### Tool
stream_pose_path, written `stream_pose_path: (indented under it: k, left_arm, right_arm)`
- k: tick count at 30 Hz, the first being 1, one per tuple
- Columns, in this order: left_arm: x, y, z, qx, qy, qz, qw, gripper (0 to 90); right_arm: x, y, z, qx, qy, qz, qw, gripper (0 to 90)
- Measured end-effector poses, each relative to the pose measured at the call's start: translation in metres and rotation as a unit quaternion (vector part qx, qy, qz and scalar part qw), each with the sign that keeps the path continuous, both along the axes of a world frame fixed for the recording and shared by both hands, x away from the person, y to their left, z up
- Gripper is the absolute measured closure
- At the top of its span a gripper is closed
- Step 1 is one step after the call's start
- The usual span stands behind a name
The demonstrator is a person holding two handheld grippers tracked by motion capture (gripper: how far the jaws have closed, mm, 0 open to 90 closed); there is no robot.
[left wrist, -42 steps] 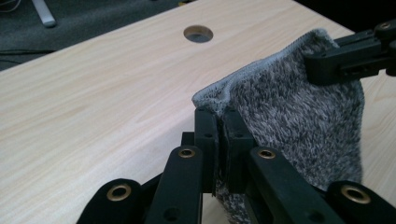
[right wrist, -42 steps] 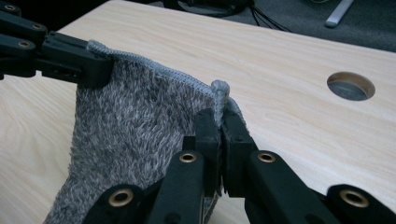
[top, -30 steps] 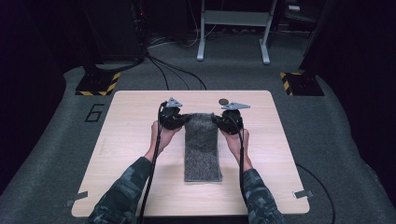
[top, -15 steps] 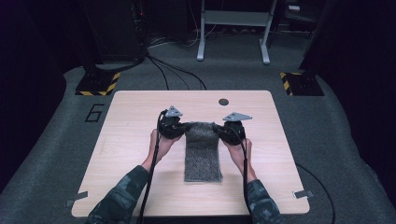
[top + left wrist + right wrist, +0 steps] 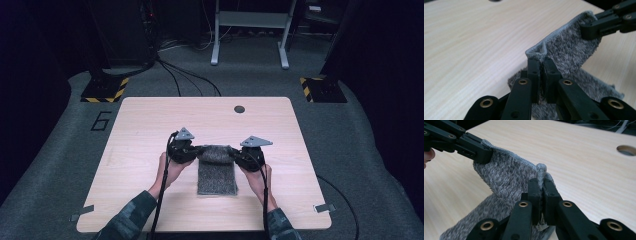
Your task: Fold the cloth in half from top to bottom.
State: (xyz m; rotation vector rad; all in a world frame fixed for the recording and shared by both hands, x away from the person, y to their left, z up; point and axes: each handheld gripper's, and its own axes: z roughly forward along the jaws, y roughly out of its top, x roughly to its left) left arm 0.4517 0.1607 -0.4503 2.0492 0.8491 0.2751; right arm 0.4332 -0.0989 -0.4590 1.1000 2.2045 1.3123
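From the high view, the grey fuzzy cloth (image 5: pixel 217 170) lies near the middle of the wooden table (image 5: pixel 150 125), with its far edge lifted up and pulled toward the person. The left gripper (image 5: pixel 192 151) pinches one far corner and the right gripper (image 5: pixel 234 155) pinches the other. The near part lies flat on the table. If one hand goes faster than the other, the fold could come out crooked. From the left gripper view, the jaws are squeezed tight on a corner of the cloth (image 5: pixel 571 50), but only the thin stitched edge pokes out above them. That is a small bite, so I think the corner could slip out if the pull is too hard. The other gripper (image 5: pixel 599 27) holds the far corner there. From the right gripper view, the jaws are also squeezed tight on a bunched bit of hem, and the cloth (image 5: pixel 506 177) sags between the two grippers. The sag could make a wrinkle when it is laid down. The table is pale, smooth wood with one small round hole (image 5: pixel 239 108) near its far edge. Around it is grey carpet (image 5: pixel 370 150), a dark room, black cables (image 5: pixel 185 80), a metal stand (image 5: pixel 250 30), and yellow and black striped blocks (image 5: pixel 105 90).
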Motion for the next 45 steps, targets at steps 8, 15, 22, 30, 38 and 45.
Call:
stream_pose_path:
  k: [8, 15, 22, 30, 38, 45]
  left_arm:
    - [-0.013, 0.002, -0.021, -0.002, 0.023, -0.007, 0.9997, 83.7]
    - [-0.03, 0.004, -0.037, 0.009, 0.062, -0.031, 0.9975, 65.6]
    - [-0.047, 0.019, -0.025, -0.008, 0.062, -0.028, 0.9977, 42.8]
    - [-0.035, 0.025, -0.009, -0.016, 0.044, 0.011, 0.9988, 34.2]
    - [-0.029, 0.003, -0.042, 0.04, 0.068, 0.02, 0.9967, 19.7]
    - [-0.045, -0.004, -0.056, 0.099, 0.045, 0.005, 0.9941, 17.4]
  right_arm:
    - [-0.019, -0.002, -0.012, -0.006, 0.01, 0.005, 0.9999, 84.2]
    - [-0.037, -0.006, -0.025, -0.021, 0.032, 0.008, 0.9992, 76.6]
    - [-0.059, -0.027, -0.022, -0.002, 0.041, 0.012, 0.9991, 57.5]
    - [-0.053, -0.034, -0.003, 0.017, 0.035, -0.008, 0.9992, 40.9]
    - [-0.032, -0.007, -0.032, -0.056, 0.082, -0.021, 0.9948, 23.5]
    - [-0.046, -0.002, -0.05, -0.098, 0.079, -0.019, 0.9918, 16.9]
